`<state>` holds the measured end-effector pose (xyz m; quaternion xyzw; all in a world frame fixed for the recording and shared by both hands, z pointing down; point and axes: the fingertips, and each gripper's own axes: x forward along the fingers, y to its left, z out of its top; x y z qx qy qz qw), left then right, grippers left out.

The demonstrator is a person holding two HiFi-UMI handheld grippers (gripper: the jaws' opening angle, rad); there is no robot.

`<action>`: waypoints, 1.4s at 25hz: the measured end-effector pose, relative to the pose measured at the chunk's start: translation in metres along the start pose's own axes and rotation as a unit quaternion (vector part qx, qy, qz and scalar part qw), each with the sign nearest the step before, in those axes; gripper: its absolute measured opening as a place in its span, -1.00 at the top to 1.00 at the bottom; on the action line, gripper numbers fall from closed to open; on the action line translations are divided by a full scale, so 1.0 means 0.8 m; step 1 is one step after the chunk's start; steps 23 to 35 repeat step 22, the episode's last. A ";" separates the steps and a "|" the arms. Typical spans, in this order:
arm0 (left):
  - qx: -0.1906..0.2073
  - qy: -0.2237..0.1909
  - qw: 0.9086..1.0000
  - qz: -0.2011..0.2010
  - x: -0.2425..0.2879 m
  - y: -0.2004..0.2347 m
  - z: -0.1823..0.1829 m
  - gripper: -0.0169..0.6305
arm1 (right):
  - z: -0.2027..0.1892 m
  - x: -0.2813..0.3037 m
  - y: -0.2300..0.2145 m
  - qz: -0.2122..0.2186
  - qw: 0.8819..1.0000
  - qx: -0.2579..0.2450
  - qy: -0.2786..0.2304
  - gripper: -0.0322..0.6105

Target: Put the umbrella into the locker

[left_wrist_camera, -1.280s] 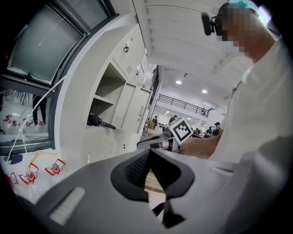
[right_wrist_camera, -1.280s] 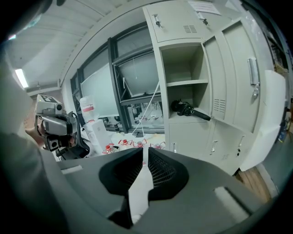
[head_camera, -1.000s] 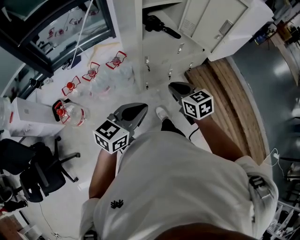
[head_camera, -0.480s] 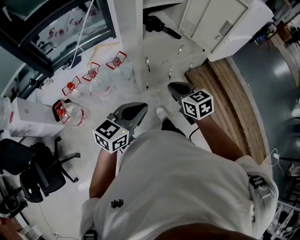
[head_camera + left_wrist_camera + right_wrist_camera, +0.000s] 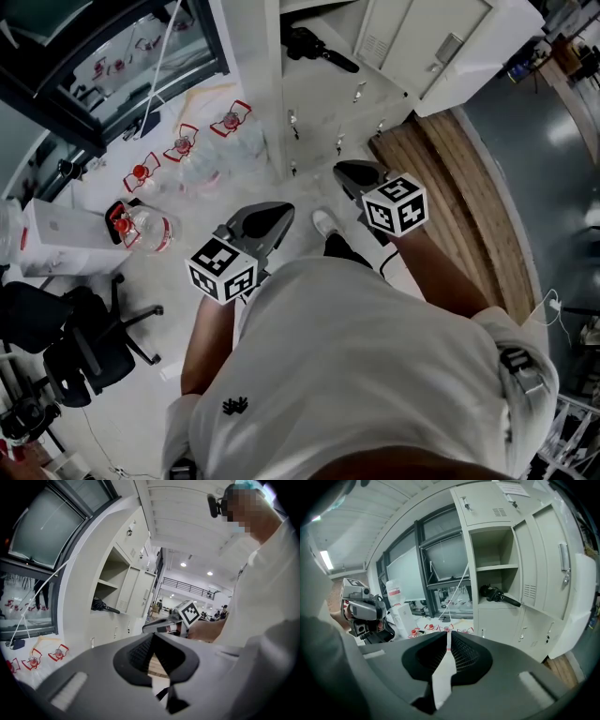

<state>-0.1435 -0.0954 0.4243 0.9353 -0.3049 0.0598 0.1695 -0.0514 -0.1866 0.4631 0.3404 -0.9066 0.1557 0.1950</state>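
So here's where I'm at: my left gripper [image 5: 152,635] has its jaws pressed together at the tips with nothing between them, and my right gripper [image 5: 448,633] is the same deal, pads closed up tight on nothing at all. Both are held out in front of my chest, side by side but apart, right one a bit further forward. The umbrella [image 5: 499,595] is already lying in the locker [image 5: 487,501], on the floor of the open middle compartment, with its black handle poking out past the front edge. From my right jaws it sits ahead, up and off to the right, well apart from the tips. From my left jaws it's ahead, up and to the left, also well apart. The locker's door [image 5: 551,559] is swung wide open, further right of the right jaws. Straight past the right tips, low on the floor, there's a bunch of clear water jugs [image 5: 141,227] with red caps and handles; from the left jaws those land down and to the left. An office chair [image 5: 80,342] is way off to the left side, behind both grippers. Some wooden boards [image 5: 459,187] run along the floor out to the right of the right jaws, and my shoe [image 5: 323,225] shows on the floor in the gap between the two grippers.
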 end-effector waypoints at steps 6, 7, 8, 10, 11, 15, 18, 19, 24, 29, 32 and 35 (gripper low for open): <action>-0.001 0.002 1.000 -0.001 -0.002 0.001 -0.002 0.78 | 0.004 0.000 0.007 0.005 1.000 -0.004 -0.004 0.82; 0.000 0.002 1.000 -0.001 -0.001 0.002 -0.001 0.78 | 0.004 0.000 0.007 0.005 1.000 -0.004 -0.004 0.81; 0.000 0.002 1.000 -0.001 -0.001 0.002 -0.001 0.78 | 0.004 0.001 0.007 0.006 1.000 -0.004 -0.004 0.82; 0.000 0.003 1.000 -0.001 0.001 0.001 -0.002 0.78 | 0.003 0.001 0.006 0.006 1.000 -0.004 -0.004 0.82; -0.001 0.003 1.000 -0.001 0.002 0.001 -0.002 0.78 | 0.003 0.000 0.005 0.007 1.000 -0.004 -0.004 0.82; -0.004 0.006 1.000 -0.002 0.003 0.003 -0.001 0.78 | 0.007 0.001 0.003 0.008 1.000 -0.004 -0.006 0.83; -0.003 0.005 1.000 0.000 0.011 0.009 0.002 0.78 | 0.014 0.004 -0.007 0.009 1.000 -0.009 -0.007 0.83; -0.002 0.004 1.000 0.001 0.014 0.012 0.003 0.78 | 0.016 0.006 -0.011 0.009 1.000 -0.012 -0.008 0.83; 0.000 0.002 1.000 0.007 0.021 0.020 0.004 0.78 | 0.019 0.012 -0.022 0.011 1.000 -0.023 -0.009 0.83; 0.000 0.002 1.000 0.007 0.021 0.020 0.004 0.78 | 0.019 0.012 -0.022 0.011 1.000 -0.023 -0.009 0.83; 0.000 0.002 1.000 0.007 0.021 0.020 0.004 0.78 | 0.019 0.012 -0.022 0.011 1.000 -0.023 -0.009 0.83; 0.000 0.002 1.000 0.007 0.021 0.020 0.004 0.78 | 0.019 0.012 -0.022 0.011 1.000 -0.023 -0.009 0.83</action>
